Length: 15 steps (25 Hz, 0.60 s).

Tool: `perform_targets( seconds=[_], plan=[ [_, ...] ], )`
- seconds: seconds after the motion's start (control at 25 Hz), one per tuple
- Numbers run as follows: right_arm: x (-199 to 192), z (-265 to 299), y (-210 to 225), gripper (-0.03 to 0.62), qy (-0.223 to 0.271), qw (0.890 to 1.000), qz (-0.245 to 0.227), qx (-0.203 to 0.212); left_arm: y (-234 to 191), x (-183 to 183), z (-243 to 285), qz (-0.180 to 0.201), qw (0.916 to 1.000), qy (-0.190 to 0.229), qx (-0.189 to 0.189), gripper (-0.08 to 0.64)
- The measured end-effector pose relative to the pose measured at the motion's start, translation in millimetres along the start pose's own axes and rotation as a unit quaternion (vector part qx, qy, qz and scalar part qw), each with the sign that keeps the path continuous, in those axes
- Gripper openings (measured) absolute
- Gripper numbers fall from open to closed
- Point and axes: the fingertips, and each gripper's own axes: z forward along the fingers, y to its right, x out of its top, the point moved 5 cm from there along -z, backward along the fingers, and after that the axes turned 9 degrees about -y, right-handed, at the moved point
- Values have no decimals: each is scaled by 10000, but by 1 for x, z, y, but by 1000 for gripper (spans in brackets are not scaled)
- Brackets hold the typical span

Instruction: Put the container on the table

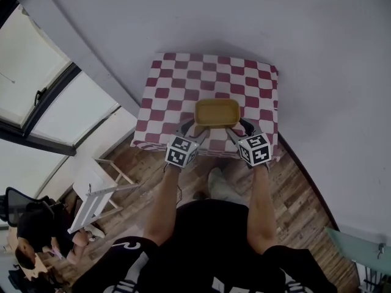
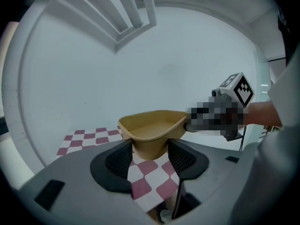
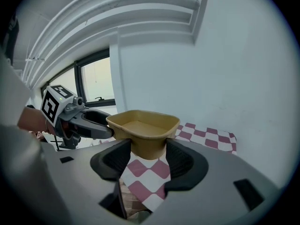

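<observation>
A tan, empty, rounded-rectangle container (image 1: 217, 112) hangs over the near half of the table with the red-and-white checked cloth (image 1: 211, 81). My left gripper (image 1: 190, 127) is shut on its near-left corner and my right gripper (image 1: 234, 127) on its near-right corner. In the left gripper view the container (image 2: 152, 130) sits pinched between the black pads, with the right gripper (image 2: 190, 124) at its far rim. In the right gripper view the container (image 3: 143, 125) is clamped the same way, the left gripper (image 3: 110, 130) touching its rim. Whether its base touches the cloth is not visible.
The table stands against a white wall. A white wooden stool (image 1: 95, 194) lies on the wood floor at the left, near large windows (image 1: 36, 93). A seated person (image 1: 33, 237) is at the lower left. A teal object (image 1: 360, 249) is at the lower right.
</observation>
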Motion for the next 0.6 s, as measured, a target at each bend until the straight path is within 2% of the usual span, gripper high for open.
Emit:
perform_targets(
  seconds=[0.4, 0.6],
  plan=[
    [10, 19, 59, 247, -75, 9994, 319, -141, -17, 35, 58, 121, 9995, -135, -249, 250],
    [11, 35, 68, 247, -130, 9991, 386, -98, -29, 34, 72, 69, 9992, -245, -297, 250]
  ],
)
